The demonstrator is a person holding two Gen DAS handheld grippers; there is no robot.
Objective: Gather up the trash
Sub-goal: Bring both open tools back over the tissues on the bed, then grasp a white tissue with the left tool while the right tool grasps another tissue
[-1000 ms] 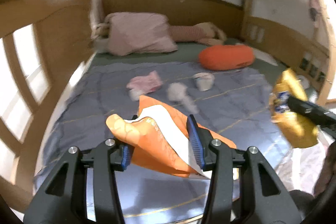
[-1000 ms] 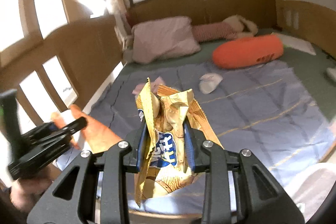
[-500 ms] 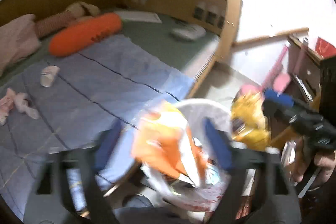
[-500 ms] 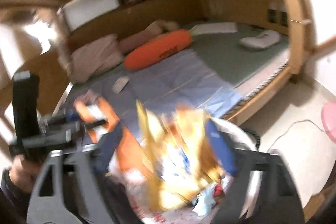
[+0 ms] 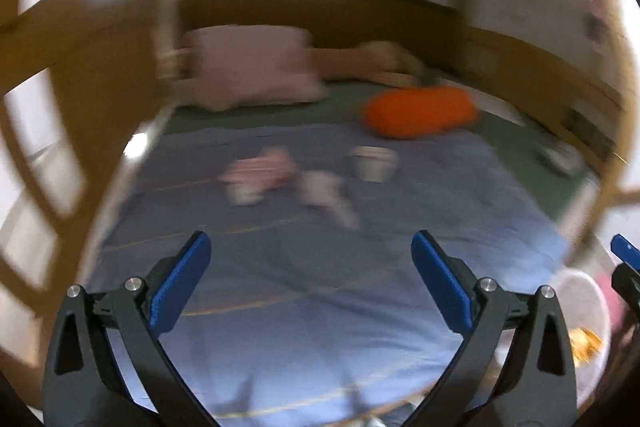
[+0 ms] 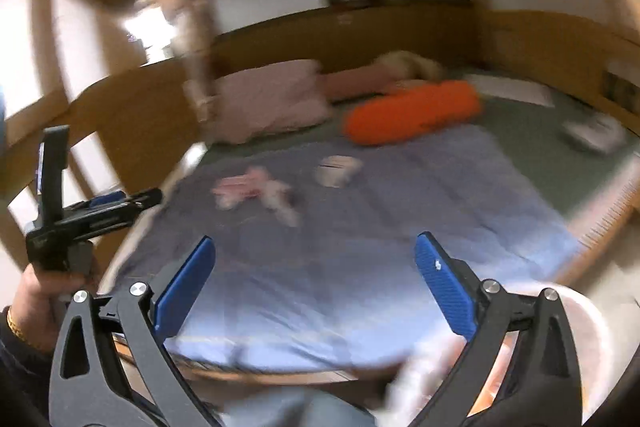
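My left gripper (image 5: pixel 310 267) faces the bed with its jaws opening wide and nothing between the blue pads. My right gripper (image 6: pixel 314 267) does the same, its jaws opening and holding nothing. On the blue sheet (image 5: pixel 320 307) ahead lie crumpled pink and white scraps (image 5: pixel 260 175) (image 6: pixel 248 187) and a small white cup-like piece (image 5: pixel 374 163) (image 6: pixel 336 169), all blurred. A white trash bin (image 5: pixel 584 291) (image 6: pixel 580 307) stands by the bed at the lower right. A yellow wrapper (image 5: pixel 586 341) shows inside it. The left gripper (image 6: pixel 92 211) appears at the left of the right wrist view, held by a hand (image 6: pixel 40 291).
An orange bolster (image 5: pixel 420 111) and a pink pillow (image 5: pixel 256 67) lie at the head of the bed. Wooden rails (image 5: pixel 60 75) enclose the bed on the left and the back. The bed's wooden edge (image 6: pixel 592 247) runs along the right.
Both grippers swung from the bed to the white bin, let go of the orange and yellow wrappers there, and turned back toward the bed with jaws wide.
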